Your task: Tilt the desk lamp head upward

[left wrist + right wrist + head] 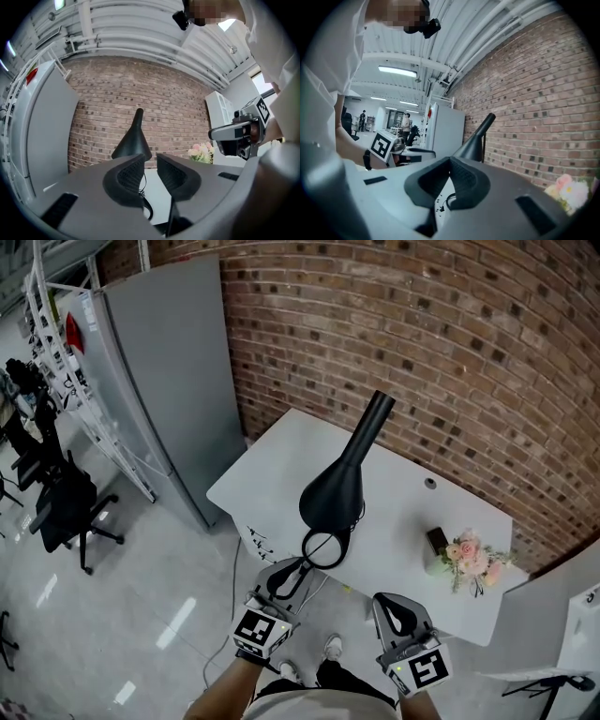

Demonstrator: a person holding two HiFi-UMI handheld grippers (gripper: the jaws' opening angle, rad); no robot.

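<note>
A black desk lamp stands on the white desk (272, 465). Its cone-shaped head (336, 491) tapers to a tube that points up and away toward the brick wall, and a black ring (322, 547) sits below it at the desk's near edge. My left gripper (300, 568) is just short of that ring. Its jaws stand a little apart with nothing between them, and the lamp head (132, 140) rises beyond them. My right gripper (390, 602) hovers at the desk's near edge, right of the lamp, pads together and empty. From it the lamp head (474, 139) shows ahead to the right.
A small vase of pink flowers (469, 559) and a dark little object (437, 540) sit on the desk's right part. A brick wall (422, 343) backs the desk. A tall grey cabinet (159, 371) stands to the left, with a black office chair (66, 507) beyond it.
</note>
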